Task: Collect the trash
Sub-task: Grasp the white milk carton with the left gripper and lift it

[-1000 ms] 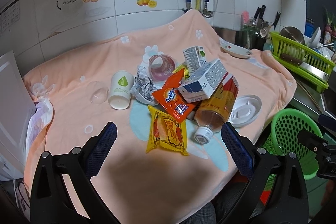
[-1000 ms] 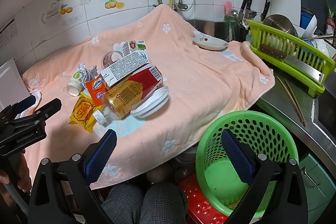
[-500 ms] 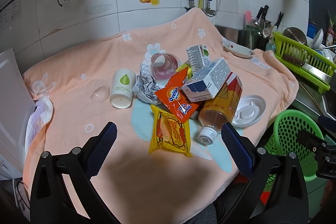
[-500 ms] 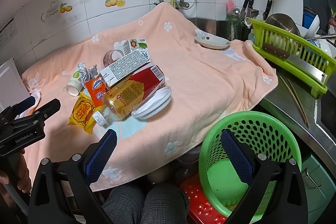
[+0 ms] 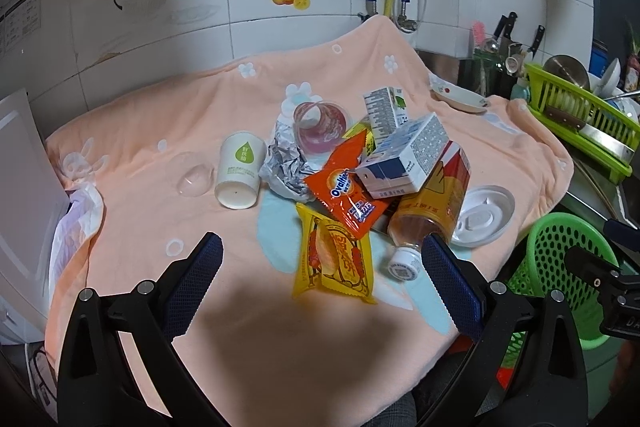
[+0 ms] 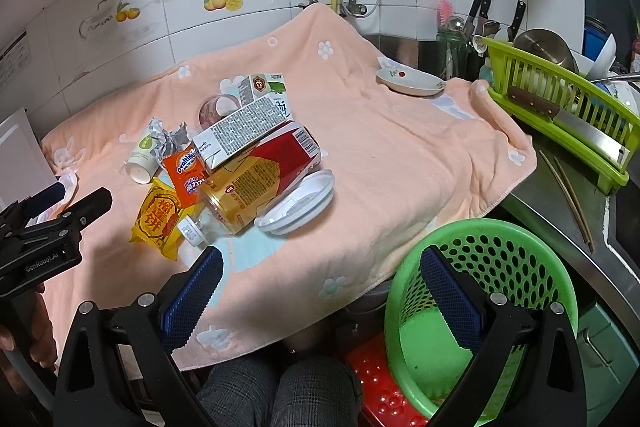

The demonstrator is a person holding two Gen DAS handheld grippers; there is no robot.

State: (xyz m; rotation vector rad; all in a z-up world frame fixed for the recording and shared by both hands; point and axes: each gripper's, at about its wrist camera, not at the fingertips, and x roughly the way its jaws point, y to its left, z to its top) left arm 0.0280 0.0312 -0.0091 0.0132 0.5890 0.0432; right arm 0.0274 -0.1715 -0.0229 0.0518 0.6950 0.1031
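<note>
Trash [image 5: 352,183], a mixed, perhaps overlapping heap.

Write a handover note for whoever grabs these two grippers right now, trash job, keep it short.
Left hand-held gripper: open, empty, hovering over the near edge of the trash pile.
Right hand-held gripper: open, empty, above the green basket.
Trash all sits on the peach towel: yellow snack packet, orange packet, bottle, milk carton, paper cup, foil, white lid.
Done: nothing; the visible part of the basket is empty.
Left: move every piece into the basket.
</note>
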